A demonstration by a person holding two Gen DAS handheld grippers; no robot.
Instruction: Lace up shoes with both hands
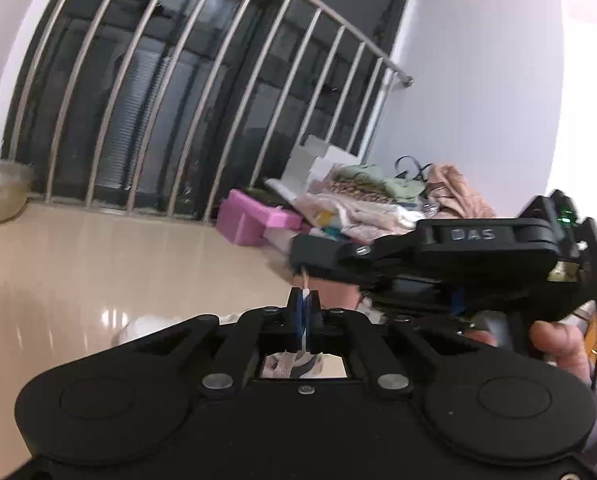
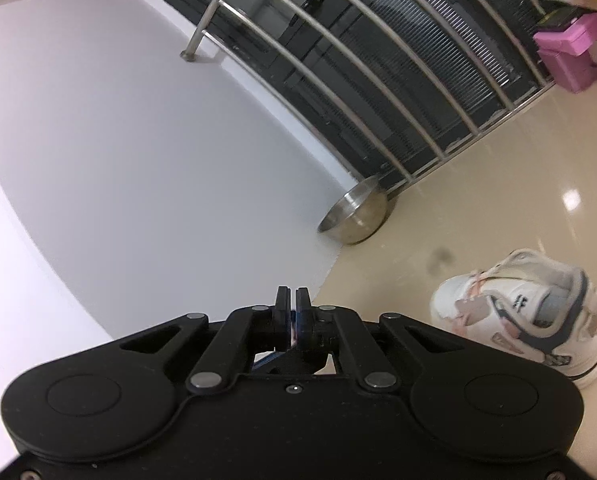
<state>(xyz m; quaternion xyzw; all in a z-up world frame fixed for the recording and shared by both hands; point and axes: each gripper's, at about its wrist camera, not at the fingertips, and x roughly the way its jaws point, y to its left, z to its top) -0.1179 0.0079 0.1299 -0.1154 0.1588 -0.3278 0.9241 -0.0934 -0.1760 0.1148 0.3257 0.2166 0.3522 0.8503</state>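
Left gripper (image 1: 304, 304) pinched closed on a pale lace (image 1: 305, 280) that rises toward the right gripper's (image 2: 292, 300) body; right gripper's jaws nearly together, contents unclear. White-and-navy sneaker (image 2: 526, 312) sits on the beige floor (image 2: 478, 184), right of the right gripper. Steel bowl (image 2: 356, 216) by the railing (image 2: 378, 60).

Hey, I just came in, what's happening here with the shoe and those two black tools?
A person is lacing a sneaker on the floor with a handheld claw in each hand. The left claw is shut on a pale lace, which runs up to the tip of the right claw just above it. In its own view the right claw looks closed, but what it holds cannot be seen. The sneaker sits off to the side, below both tools.
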